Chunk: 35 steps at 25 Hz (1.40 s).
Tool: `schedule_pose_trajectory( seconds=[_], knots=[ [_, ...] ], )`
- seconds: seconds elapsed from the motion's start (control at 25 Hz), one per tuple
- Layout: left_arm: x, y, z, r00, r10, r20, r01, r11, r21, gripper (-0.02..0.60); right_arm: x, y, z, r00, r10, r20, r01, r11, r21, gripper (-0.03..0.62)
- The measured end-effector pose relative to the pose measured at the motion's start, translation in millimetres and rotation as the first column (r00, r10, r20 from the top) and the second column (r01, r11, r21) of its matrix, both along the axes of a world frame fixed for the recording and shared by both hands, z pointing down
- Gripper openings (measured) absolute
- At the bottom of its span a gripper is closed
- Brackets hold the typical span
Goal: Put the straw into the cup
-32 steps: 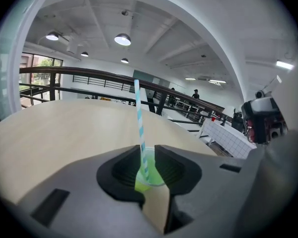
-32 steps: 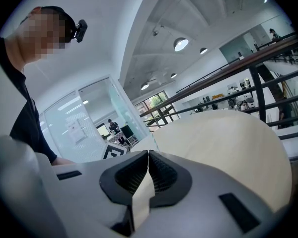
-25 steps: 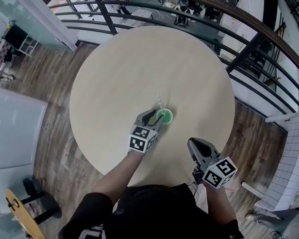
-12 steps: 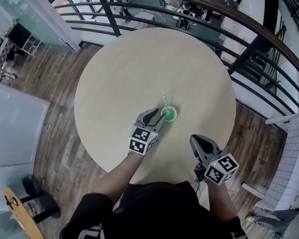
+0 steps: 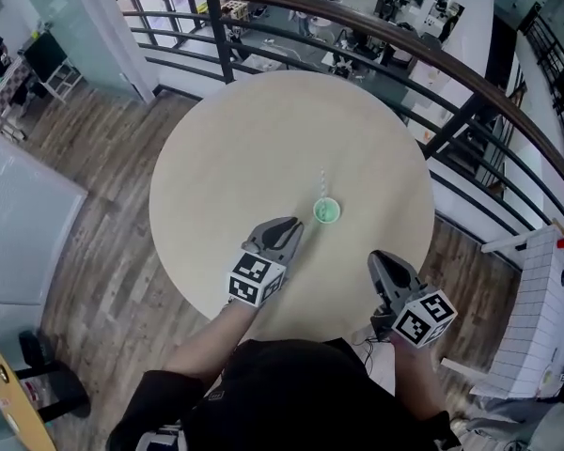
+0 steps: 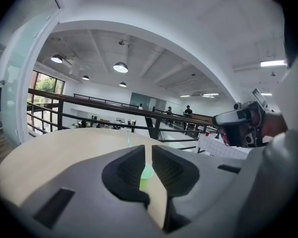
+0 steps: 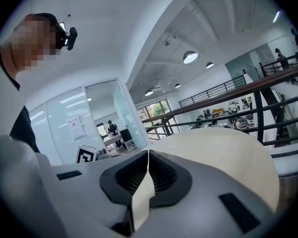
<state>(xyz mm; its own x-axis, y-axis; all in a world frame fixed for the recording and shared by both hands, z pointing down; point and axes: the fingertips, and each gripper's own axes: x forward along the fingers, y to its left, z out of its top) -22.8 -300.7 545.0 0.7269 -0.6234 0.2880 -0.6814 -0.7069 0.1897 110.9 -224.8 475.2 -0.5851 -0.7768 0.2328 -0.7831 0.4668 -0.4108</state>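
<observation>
Beige round table (image 5: 226, 158) takes up most of the head view, with a dark railing (image 5: 404, 36) curving round its far side. Left gripper (image 5: 284, 228) hangs over the near part of the table, a bit short of the cup and not touching it. Its jaws have just been closing down to a slim gap, with nothing between them. Right gripper (image 5: 381, 261) is off by the near edge, jaws pressed together at the tips and empty. Little green cup (image 5: 326, 211) stands upright on the table near its middle, and the pale straw (image 5: 322, 181) is sitting in it, sticking up out the top.
</observation>
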Motion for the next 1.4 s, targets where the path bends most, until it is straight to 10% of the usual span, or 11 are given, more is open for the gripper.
schedule_pose_trajectory(
  seconds=[0.64,1.4],
  knots=[
    [5,91,-83,0.997,0.066,0.039,-0.072,0.979,0.190,0.023,49,73,-64,0.993,0.119,-0.018,-0.115,0.984,0.136,0.023],
    [85,146,-125,0.997,0.072,0.023,-0.075,0.976,0.207,0.008,124,127,-83,0.993,0.116,0.015,-0.117,0.968,0.220,0.021]
  ],
)
